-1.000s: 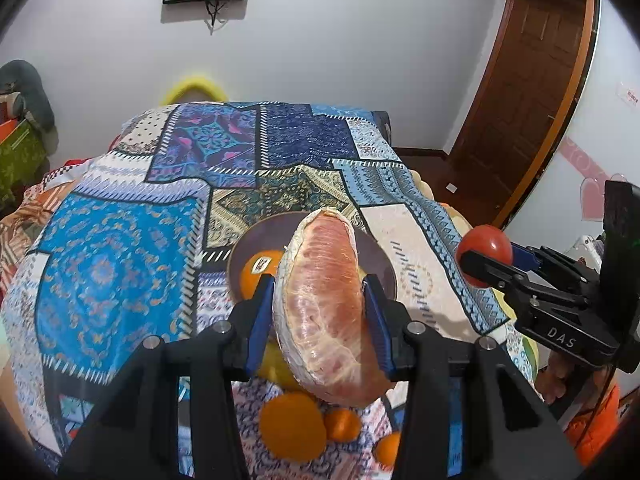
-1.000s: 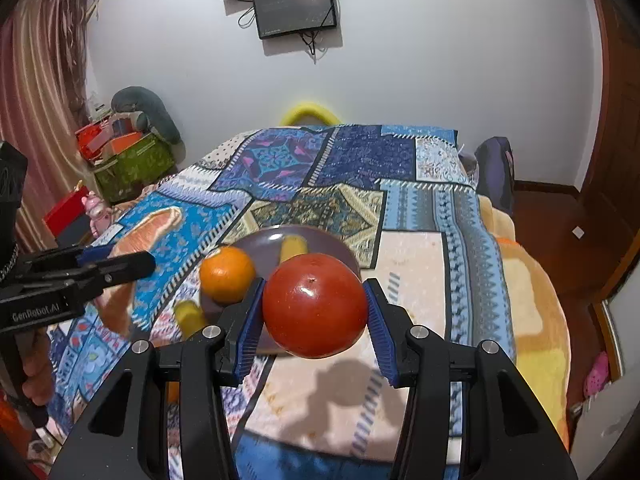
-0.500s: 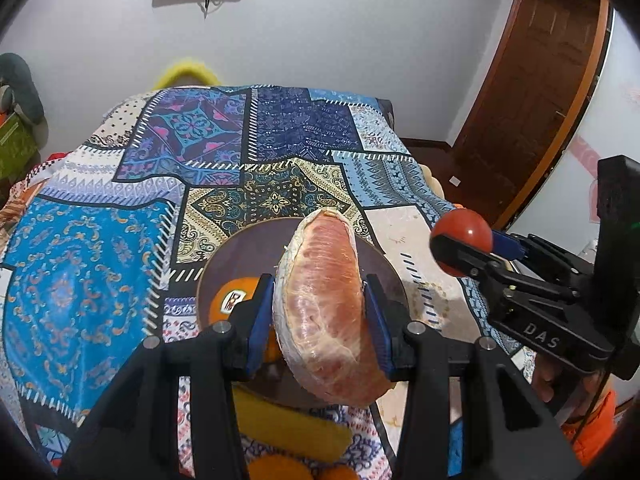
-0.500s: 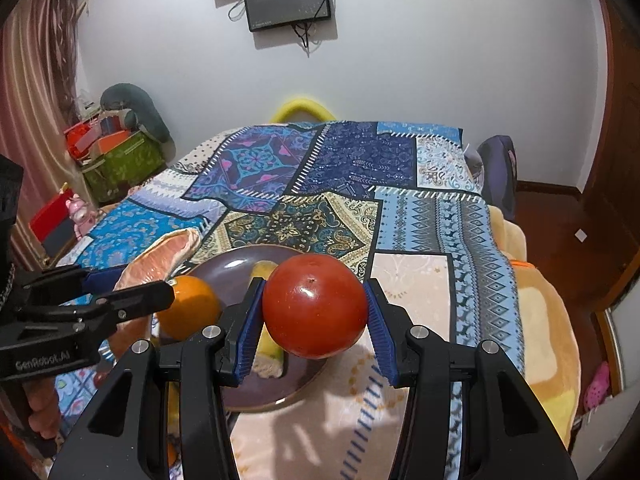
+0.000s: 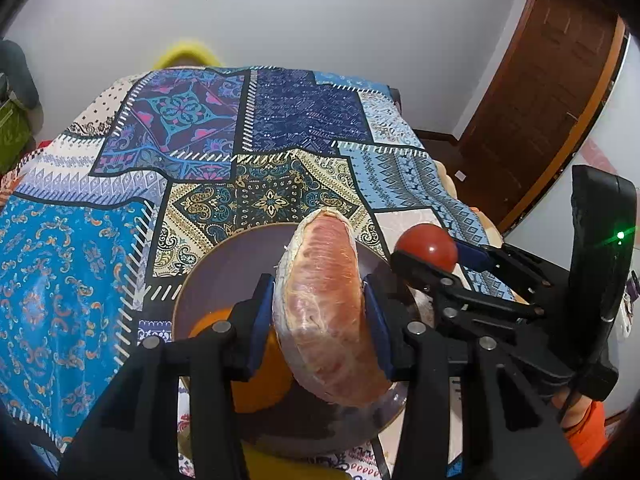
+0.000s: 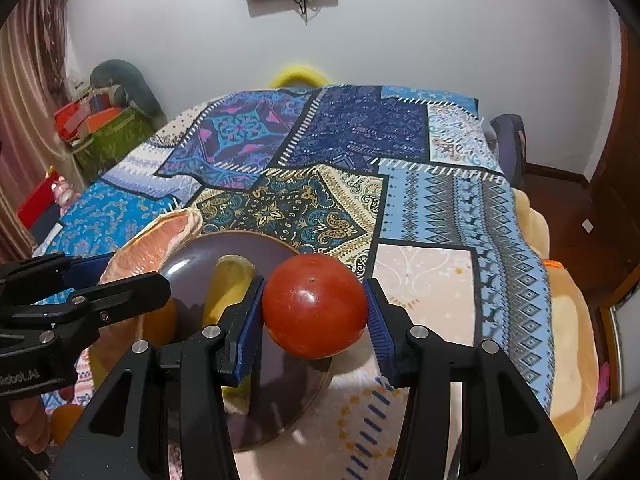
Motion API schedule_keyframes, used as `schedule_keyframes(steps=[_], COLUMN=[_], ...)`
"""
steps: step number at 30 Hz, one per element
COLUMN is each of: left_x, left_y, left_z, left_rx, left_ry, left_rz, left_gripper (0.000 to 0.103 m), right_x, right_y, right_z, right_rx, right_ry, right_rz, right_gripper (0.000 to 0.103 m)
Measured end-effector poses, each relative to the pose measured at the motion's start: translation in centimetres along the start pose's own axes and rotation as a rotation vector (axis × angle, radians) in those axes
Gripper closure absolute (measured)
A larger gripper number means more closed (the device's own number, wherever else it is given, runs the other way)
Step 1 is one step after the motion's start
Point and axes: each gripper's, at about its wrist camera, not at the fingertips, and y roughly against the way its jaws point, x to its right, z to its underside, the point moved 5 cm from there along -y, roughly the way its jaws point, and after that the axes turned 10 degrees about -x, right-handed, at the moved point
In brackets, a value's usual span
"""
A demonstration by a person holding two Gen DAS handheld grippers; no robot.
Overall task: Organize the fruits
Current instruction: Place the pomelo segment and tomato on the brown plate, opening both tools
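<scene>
- The left gripper (image 5: 320, 320) is clamped on a peeled pomelo wedge (image 5: 326, 312), pink flesh with pale membrane, held above the near half of a dark round plate (image 5: 224, 264).
- The right gripper (image 6: 316, 320) is closed around a glossy red tomato (image 6: 315, 305) over the plate's right edge.
- On the plate lie an orange (image 5: 260, 376) and a yellow fruit (image 6: 228, 288), possibly a banana; it is partly hidden.
- The plate rests on a patchwork quilt (image 5: 192, 120) covering a bed.
- Risk: the two grippers are close together, so they could collide when lowering.
- Risk: the round tomato could roll off the rim onto the soft quilt, and squeezing may bruise the wedge.
</scene>
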Motion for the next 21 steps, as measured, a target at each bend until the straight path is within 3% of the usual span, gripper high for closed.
schedule_keyframes(steps=[8,21], left_x=[-1.0,-1.1], left_y=[-1.2,0.1], left_z=[-0.2,-0.1], left_rx=[-0.040,0.002], left_ry=[0.052,0.031], left_rz=[0.025,-0.008], left_gripper=[0.059,0.059], right_x=[-0.5,-0.8], right_y=[-2.5,-4.0], right_z=[-0.5,-0.3], right_rx=[-0.051,-0.092], right_ry=[0.011,0.028], right_rz=[-0.024,-0.023], right_gripper=[0.058,0.057])
